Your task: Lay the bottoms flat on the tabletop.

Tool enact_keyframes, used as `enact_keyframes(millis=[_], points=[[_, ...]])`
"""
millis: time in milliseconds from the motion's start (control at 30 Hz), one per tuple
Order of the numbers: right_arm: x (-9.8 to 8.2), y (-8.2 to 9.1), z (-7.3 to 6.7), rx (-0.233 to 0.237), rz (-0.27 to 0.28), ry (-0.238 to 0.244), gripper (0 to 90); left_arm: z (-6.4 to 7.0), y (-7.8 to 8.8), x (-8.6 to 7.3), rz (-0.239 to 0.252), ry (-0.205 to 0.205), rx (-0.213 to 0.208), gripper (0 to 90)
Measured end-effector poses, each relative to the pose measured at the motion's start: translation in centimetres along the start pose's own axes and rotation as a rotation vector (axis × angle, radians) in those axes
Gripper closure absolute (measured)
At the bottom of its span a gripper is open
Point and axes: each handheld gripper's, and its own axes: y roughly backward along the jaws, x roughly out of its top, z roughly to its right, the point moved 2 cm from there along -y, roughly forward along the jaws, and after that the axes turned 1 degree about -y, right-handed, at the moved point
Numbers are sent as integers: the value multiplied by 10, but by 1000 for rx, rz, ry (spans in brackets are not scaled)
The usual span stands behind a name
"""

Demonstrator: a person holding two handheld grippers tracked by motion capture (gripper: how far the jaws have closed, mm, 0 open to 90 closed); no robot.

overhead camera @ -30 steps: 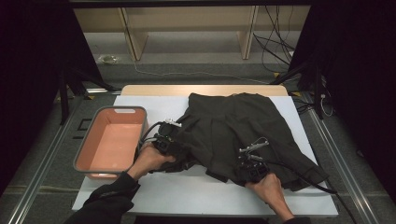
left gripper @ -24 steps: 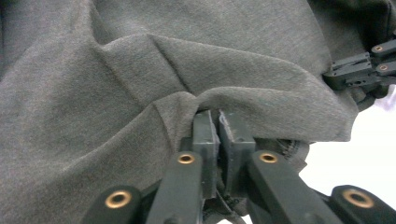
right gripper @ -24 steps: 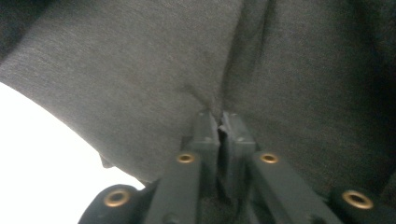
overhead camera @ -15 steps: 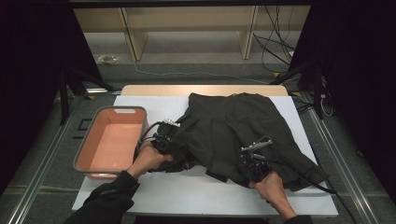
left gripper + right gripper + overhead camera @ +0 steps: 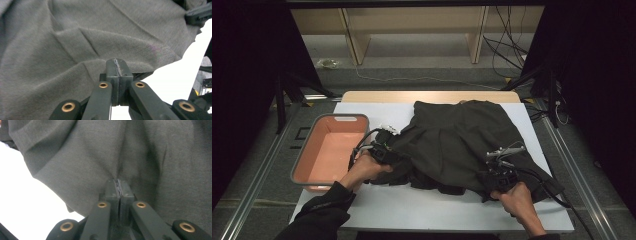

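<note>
Dark garment sprawls across the centre and right of the table, long axis running from upper right down to lower left; left tongs pinch its left edge, right tongs its lower hem, jaws pressed together on cloth, tips buried in folds, its shape hard to read

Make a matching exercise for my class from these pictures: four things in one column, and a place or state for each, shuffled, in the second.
Things:
1. dark garment
2. pink tub
3. left gripper
4. right gripper

Places or states:
A. stands empty at the table's left edge
B. clamped on the cloth's near right edge
C. lies crumpled across the white table
D. clamped on the cloth beside the tub

Pairs: 1-C, 2-A, 3-D, 4-B
</note>
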Motion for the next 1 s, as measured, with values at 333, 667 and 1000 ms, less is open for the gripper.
enact_keyframes(millis=[333, 667, 1000], points=[[1, -9, 0, -15, -15, 13, 887, 0, -22, -1, -8, -5, 51, 782], [2, -14, 2, -20, -23, 28, 885, -11, -47, -9, -80, 4, 92, 667], [3, -17, 3, -23, -31, 32, 879, -8, -52, -15, -140, -8, 104, 589]])
